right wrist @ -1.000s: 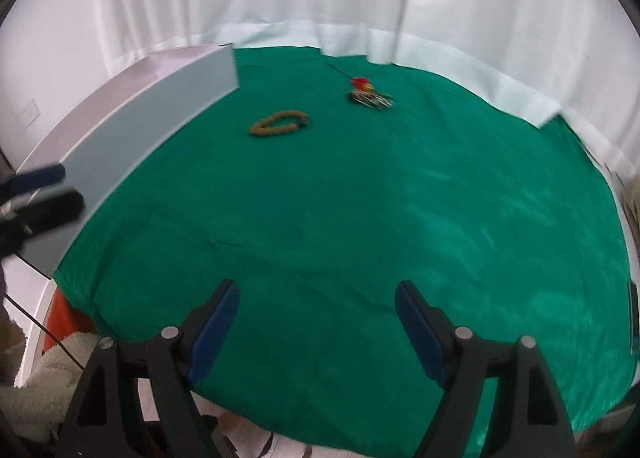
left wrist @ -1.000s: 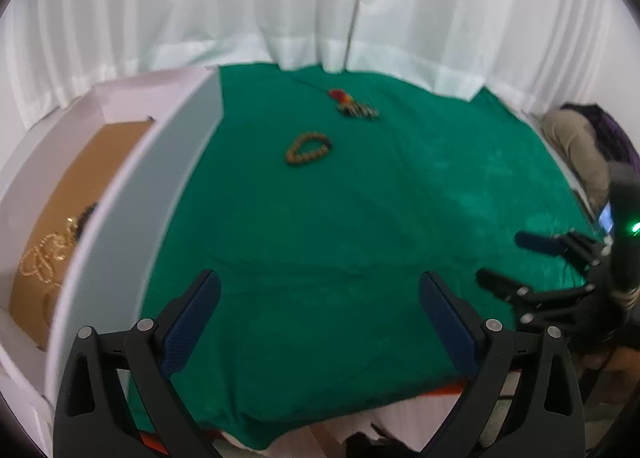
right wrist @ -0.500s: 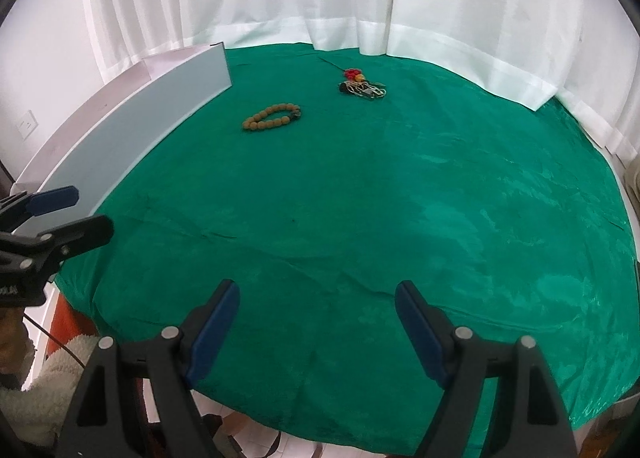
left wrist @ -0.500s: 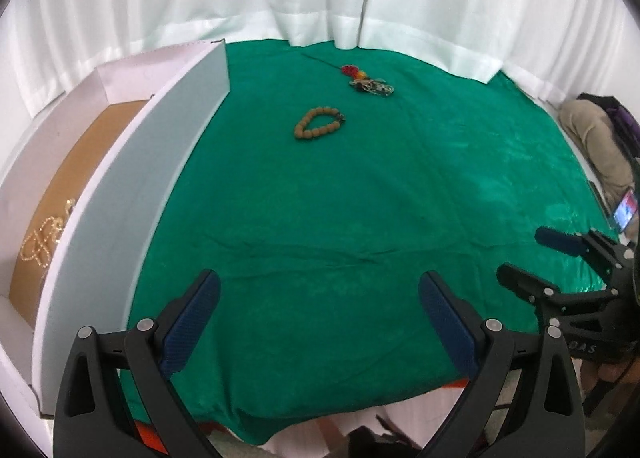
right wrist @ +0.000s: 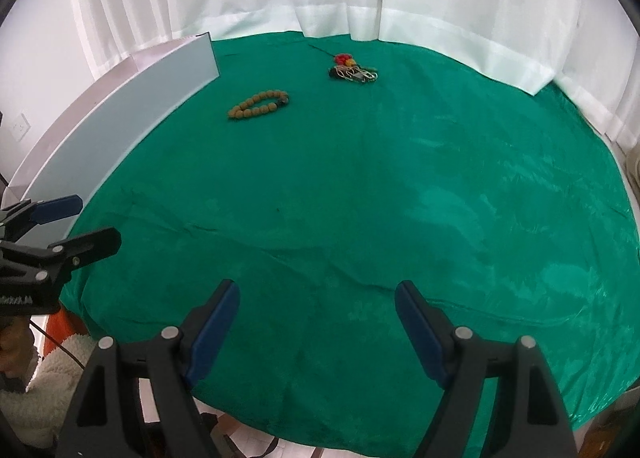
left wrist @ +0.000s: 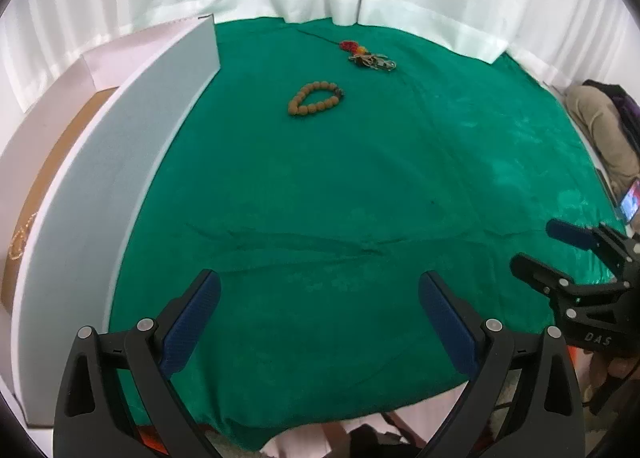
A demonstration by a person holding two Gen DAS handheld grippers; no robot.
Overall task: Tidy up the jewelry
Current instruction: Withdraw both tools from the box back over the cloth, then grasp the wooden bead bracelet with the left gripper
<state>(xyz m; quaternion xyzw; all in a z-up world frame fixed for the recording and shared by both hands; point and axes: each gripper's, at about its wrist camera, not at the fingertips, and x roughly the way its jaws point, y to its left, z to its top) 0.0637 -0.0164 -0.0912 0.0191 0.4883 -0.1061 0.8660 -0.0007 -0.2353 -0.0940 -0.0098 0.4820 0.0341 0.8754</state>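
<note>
In the left wrist view, the left gripper (left wrist: 319,312) is spread wide and empty at the bottom, the brown bead bracelet (left wrist: 316,99) lies upper centre on the green cloth (left wrist: 320,198), and a tangled jewelry cluster (left wrist: 368,57) sits just above it. In the right wrist view, the right gripper (right wrist: 317,322) is likewise spread and empty, with the bracelet (right wrist: 259,105) upper left of centre beside the white box (right wrist: 120,126).

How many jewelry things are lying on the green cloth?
2: a brown bead bracelet mid-cloth, and a tangled piece with red beads farther back. A gold chain lies in the white box; more may hide there.
</note>
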